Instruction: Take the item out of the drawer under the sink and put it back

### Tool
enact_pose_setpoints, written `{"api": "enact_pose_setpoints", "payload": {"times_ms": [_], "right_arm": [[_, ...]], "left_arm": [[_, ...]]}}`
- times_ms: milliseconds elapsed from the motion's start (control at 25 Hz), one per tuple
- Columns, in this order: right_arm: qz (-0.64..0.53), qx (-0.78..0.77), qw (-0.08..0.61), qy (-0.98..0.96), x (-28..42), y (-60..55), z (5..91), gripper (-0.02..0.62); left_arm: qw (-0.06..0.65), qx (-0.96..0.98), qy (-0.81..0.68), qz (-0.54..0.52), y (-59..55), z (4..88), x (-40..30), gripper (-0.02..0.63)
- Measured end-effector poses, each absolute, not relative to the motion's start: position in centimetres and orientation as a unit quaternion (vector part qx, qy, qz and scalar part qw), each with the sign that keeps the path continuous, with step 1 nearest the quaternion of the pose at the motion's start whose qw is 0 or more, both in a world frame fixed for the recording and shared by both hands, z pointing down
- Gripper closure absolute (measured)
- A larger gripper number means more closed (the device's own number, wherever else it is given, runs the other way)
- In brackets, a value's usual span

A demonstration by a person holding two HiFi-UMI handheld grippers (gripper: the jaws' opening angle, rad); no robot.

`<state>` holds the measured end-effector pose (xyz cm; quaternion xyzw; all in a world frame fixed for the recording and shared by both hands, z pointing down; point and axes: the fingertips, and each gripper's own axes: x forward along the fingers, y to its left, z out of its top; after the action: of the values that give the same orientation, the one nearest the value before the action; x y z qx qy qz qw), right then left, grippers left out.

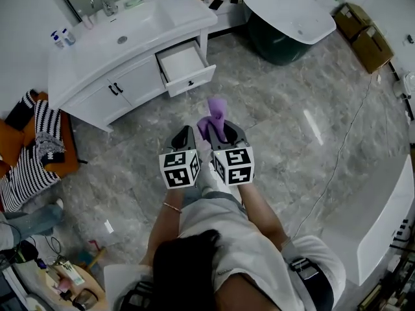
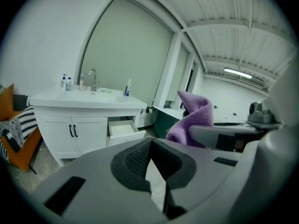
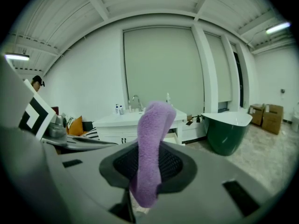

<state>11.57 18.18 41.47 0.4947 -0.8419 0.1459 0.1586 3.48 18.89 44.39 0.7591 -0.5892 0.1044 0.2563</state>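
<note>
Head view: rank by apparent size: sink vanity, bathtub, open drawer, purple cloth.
1. sink vanity
2. bathtub
3. open drawer
4. purple cloth, smallest even though it is nearest the camera

1. Grey marble floor (image 1: 292,109) is gleaming under a ceiling tube light (image 3: 278,28).
2. A white vanity (image 1: 84,60) is standing far left.
3. A dark-green bathtub (image 1: 275,44) is sitting far right, 2 cardboard boxes (image 1: 363,34) lying beside it.
</note>
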Motion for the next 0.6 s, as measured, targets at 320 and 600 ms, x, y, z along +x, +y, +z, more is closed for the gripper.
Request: {"api": "enact_pose_setpoints", "payload": {"times_ms": [320,600], "right_arm": [[0.155,0.514,0.167,-0.827,10.8,12.5,41.7,0.502],[0.155,0.536,0.179,-0.810,9.2,7.9,41.9,0.502]], "left_arm": [[0.234,0.780,-0.568,0.123,12.8,44.4,3.2,0.603],[0.260,0.783,-0.555,0.111,7.6,45.2,0.9,0.603]]}}
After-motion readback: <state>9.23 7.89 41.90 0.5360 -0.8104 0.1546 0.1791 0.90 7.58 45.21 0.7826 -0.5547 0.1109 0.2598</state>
